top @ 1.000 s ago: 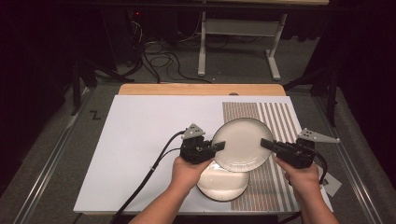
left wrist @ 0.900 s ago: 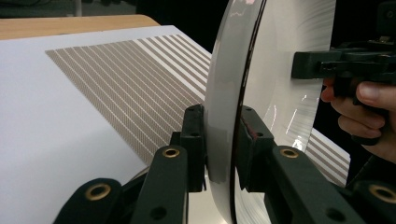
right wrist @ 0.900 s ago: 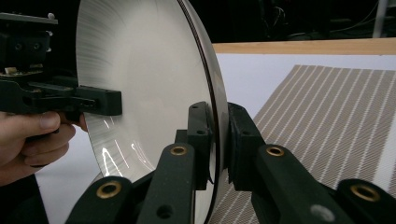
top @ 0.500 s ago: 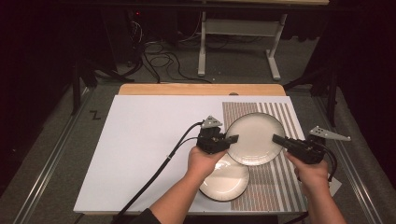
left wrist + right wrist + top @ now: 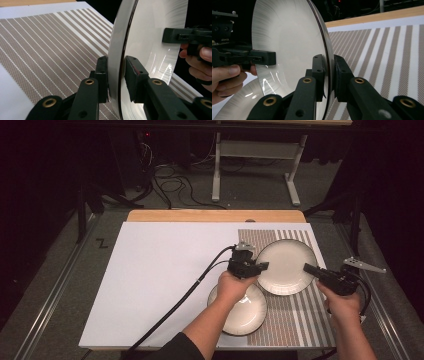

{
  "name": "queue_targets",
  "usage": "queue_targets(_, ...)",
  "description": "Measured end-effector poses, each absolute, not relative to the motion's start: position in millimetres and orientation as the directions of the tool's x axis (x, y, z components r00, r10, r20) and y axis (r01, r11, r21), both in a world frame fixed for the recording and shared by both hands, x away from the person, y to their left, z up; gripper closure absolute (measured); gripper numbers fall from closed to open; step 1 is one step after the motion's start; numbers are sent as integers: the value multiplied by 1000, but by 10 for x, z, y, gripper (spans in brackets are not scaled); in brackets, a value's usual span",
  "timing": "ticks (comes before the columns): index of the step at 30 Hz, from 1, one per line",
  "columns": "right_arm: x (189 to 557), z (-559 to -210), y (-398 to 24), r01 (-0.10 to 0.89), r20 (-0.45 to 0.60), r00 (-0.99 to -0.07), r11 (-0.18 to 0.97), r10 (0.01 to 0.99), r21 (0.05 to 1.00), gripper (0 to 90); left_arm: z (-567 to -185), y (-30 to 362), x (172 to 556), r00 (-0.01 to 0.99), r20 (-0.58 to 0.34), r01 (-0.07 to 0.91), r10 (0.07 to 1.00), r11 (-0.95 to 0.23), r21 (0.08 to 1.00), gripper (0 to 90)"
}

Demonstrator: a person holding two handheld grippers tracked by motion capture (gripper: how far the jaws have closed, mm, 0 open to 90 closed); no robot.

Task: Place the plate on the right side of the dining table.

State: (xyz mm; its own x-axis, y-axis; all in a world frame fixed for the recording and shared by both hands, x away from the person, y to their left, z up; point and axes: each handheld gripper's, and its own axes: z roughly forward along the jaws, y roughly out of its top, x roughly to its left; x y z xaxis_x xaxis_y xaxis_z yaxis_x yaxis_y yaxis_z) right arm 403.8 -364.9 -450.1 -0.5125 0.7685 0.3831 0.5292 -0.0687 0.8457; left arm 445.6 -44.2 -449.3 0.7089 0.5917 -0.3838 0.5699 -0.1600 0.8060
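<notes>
A cream plate [image 5: 285,267] with a dark rim is held between both grippers over the striped placemat [image 5: 300,320]. My left gripper [image 5: 261,266] is shut on its left rim, one pad on each face [image 5: 116,72]. On the opposite rim my right gripper [image 5: 307,268] is shut the same way [image 5: 327,72]. In the left gripper view the plate [image 5: 150,37] stands edge-on, with the right gripper's jaw tip [image 5: 172,35] at its far side. A second cream plate [image 5: 247,312] lies flat on the mat nearer the person, partly under the left hand.
The placemat covers the right part of a white board [image 5: 165,280] on the table. A wooden strip [image 5: 215,215] runs along the board's far edge. The left gripper's black cable [image 5: 175,305] trails across the board toward the front edge.
Both hands have carried the held plate to the right and slightly down, from over the second plate to farther onto the striped mat. The second plate has stayed where it lay.
</notes>
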Motion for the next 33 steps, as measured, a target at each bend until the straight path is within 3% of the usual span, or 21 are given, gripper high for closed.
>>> queue_targets(11, 4084, -4665, -3729, 560, 393, -474, -75, 788, 825, 824, -4631, -586, 4562, 689, -388, 606, 612, -193, 772, 713)
queue_targets(33, 4088, -4809, -3754, 582, 378, -456, -51, 806, 812, 825, -4776, -695, 4570, 695, -313, 598, 647, -280, 751, 686)
